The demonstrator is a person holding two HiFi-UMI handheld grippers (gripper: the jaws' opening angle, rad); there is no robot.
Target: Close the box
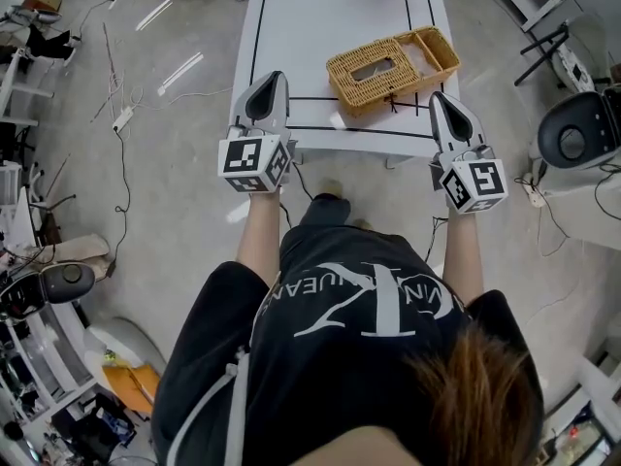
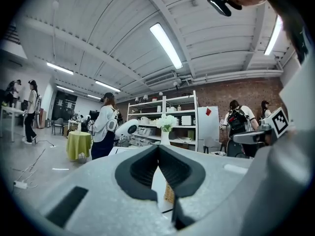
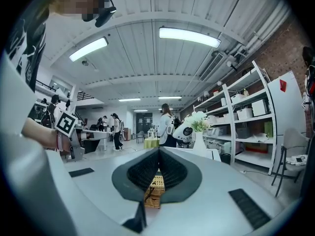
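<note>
left tool point(image 1: 277, 78) and right tool point(image 1: 436, 98) level

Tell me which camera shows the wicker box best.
The head view: the whole box sits on the table, seen from above. The left gripper view catches only a wicker sliver; the right gripper view a small patch, low in the picture.

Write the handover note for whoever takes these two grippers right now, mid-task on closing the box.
Left gripper: fingers together, empty, near the table's front edge.
Right gripper: fingers together, empty, at the same edge.
Wicker box: on the white table, lying open, one half folded out beside the other. Neither gripper touches it.
Done: nothing yet.
Left: reach in, swing the folded-out half over and shut the box.
</note>
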